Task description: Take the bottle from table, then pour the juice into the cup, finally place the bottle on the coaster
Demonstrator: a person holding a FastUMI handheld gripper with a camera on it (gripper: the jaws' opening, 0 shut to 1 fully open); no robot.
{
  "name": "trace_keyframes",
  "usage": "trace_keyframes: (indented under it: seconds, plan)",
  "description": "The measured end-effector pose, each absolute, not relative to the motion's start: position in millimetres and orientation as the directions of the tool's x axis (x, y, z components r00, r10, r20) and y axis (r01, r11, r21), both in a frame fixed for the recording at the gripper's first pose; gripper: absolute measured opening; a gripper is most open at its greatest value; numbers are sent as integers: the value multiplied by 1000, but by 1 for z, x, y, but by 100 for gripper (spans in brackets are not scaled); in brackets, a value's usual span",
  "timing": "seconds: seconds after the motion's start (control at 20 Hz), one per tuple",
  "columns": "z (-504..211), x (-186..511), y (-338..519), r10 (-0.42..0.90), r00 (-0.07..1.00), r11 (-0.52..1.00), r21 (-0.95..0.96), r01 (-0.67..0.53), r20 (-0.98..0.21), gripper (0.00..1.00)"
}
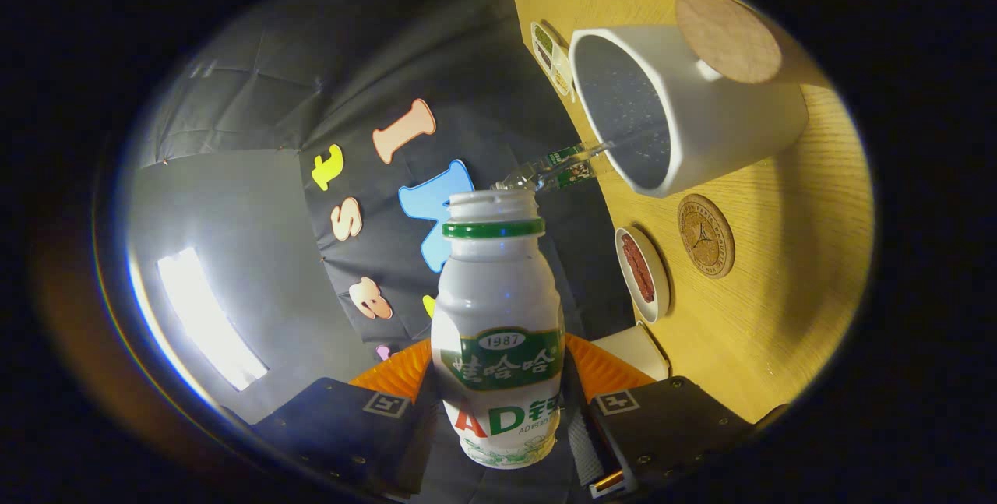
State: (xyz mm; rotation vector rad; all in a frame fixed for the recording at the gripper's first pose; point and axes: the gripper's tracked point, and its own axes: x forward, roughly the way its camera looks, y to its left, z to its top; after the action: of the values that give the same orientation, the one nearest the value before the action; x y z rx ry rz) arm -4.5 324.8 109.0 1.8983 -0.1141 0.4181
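Gripping one bottle (498, 333), claw (498, 395) clamped, one cup (693, 114), two coasters (706, 235)

A smooth, glossy plastic bottle (498, 333) is seen against matt creased cloth (257, 200), beside a matt white cup (693, 111) on wood-grained table (787, 294).

Your one camera rides on the claw (498, 403) and looks forward along its two fingers, closed on the bottle (498, 317) right up against the lens. You're rolled hard over, so the bench (787, 286) stands like a wall beside you, and the cup (685, 111) on it sits just beyond the bottle's mouth.
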Motion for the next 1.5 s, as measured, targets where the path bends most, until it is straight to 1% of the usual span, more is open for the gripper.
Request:
trace_keyframes:
  seconds: [1.05, 1.5]
  plan:
    - [102, 5, 313, 82, 945, -484, 842, -240, 317, 71]
    - [111, 5, 300, 46, 941, -542, 799, -260, 337, 71]
